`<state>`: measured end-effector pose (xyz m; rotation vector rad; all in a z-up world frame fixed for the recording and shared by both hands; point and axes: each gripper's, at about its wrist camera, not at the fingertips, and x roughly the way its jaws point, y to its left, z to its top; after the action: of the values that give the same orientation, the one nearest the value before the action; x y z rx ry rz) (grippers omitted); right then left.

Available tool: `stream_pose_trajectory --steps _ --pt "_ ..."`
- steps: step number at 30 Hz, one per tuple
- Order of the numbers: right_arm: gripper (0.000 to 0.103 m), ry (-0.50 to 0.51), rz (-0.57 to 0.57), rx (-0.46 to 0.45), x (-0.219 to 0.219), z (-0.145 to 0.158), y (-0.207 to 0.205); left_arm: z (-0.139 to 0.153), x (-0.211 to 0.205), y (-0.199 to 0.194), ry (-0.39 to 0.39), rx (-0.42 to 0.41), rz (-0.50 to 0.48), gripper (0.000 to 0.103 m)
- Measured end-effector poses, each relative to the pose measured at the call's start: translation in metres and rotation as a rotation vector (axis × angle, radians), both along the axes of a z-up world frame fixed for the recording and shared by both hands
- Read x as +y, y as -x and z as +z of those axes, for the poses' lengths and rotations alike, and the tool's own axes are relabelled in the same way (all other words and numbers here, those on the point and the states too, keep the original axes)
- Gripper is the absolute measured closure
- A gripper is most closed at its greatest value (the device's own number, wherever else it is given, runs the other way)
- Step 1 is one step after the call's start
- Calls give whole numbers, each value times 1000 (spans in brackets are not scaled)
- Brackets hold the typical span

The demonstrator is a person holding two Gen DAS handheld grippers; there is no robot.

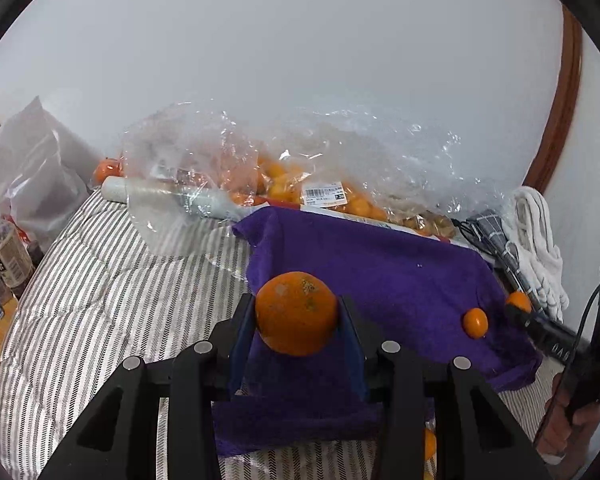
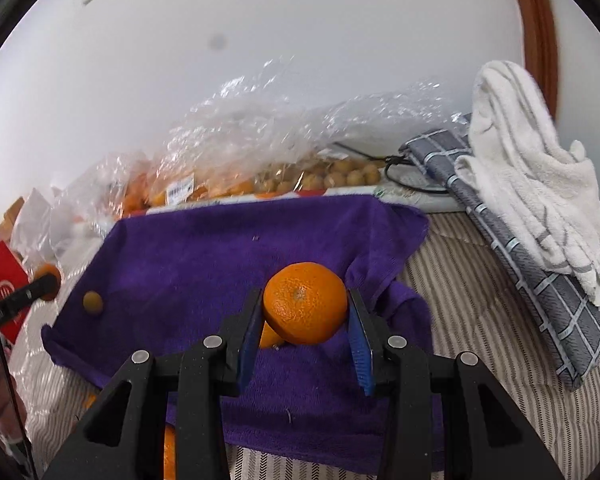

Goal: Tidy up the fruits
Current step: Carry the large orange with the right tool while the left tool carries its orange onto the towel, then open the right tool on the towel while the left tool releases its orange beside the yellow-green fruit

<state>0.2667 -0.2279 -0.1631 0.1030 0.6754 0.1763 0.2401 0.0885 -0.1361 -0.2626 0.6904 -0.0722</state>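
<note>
Surface: striped bedcover (image 1: pixel 100 264) against a white wall, with a purple towel (image 1: pixel 380 272) spread on it.
Left gripper (image 1: pixel 298 316): closed on a mottled orange (image 1: pixel 296 312) above the towel's near edge.
Right gripper (image 2: pixel 306 308): closed on a bright orange (image 2: pixel 306 302) near the towel's right edge.
Done: one small fruit (image 1: pixel 475 322) lies on the towel.
Left: both held oranges are not yet released; plastic bags (image 1: pixel 284 176) at the far side hold many more, so the work is judged early.
</note>
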Motion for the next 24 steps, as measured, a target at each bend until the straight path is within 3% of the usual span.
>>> stream_pose_trajectory --steps 10,24 --pt "63 99 24 35 14 -13 2 -12 -16 -5 12 55 -69 64" --pt "63 96 35 105 15 -27 -3 -29 -40 -10 -20 130 -141 64"
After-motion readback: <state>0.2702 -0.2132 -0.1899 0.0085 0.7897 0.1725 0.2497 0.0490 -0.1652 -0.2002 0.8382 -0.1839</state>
